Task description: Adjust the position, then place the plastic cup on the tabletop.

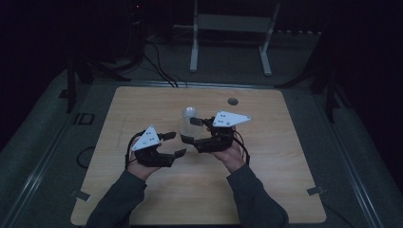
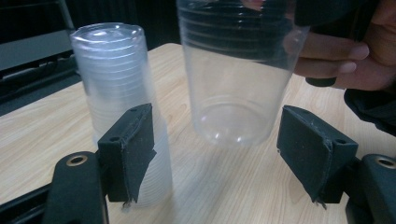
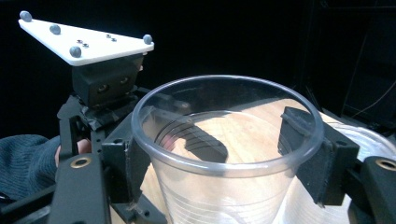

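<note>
We see the right hand-held gripper (image 3: 224,154) clamping a clear cup (image 3: 219,140) near its rim; the left hand-held gripper (image 2: 224,154) gapes wide beside the cup stack (image 2: 121,93), gripping nothing.

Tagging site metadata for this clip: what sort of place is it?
Probably a lab or data-capture room, not a home. A bare wooden table stands on grey carpet in a dark room, cables run across the floor behind it, and a white metal stand is set up beyond.
</note>
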Tool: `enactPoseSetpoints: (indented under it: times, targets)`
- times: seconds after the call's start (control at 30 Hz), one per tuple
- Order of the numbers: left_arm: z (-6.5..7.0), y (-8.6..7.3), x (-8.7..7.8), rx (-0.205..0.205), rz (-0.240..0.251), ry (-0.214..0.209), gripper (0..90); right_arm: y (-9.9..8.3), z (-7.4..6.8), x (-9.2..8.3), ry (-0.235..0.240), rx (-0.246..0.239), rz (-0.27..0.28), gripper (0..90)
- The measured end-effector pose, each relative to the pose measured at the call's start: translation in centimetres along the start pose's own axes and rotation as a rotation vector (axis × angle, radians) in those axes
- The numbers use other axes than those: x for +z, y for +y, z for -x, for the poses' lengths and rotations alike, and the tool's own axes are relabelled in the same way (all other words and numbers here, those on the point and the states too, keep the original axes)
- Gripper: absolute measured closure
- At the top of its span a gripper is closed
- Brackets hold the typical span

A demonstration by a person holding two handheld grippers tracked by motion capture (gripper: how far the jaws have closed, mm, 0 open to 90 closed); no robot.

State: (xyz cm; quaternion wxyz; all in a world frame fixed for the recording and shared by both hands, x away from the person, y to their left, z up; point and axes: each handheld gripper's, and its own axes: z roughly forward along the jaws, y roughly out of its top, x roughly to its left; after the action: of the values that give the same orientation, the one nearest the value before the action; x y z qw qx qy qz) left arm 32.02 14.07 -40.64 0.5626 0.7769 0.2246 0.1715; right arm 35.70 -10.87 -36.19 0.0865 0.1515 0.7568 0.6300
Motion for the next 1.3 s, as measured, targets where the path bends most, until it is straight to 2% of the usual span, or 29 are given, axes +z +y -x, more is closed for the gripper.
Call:
enactPoseSetpoints:
  times: [0.37, 1.3]
  targets:
    - [-0.2, -0.4, -0.7, -0.017, 0.015, 0.024, 27.4, -0.1, 0.6, -0.8, -0.031, 0.011, 0.010, 27.7]
    - [-1.0, -1.5, -1.3, -0.042, -0.001, 0.060, 27.8, -0.2, 1.3, -3.1, -0.120, -0.010, 0.010, 27.9]
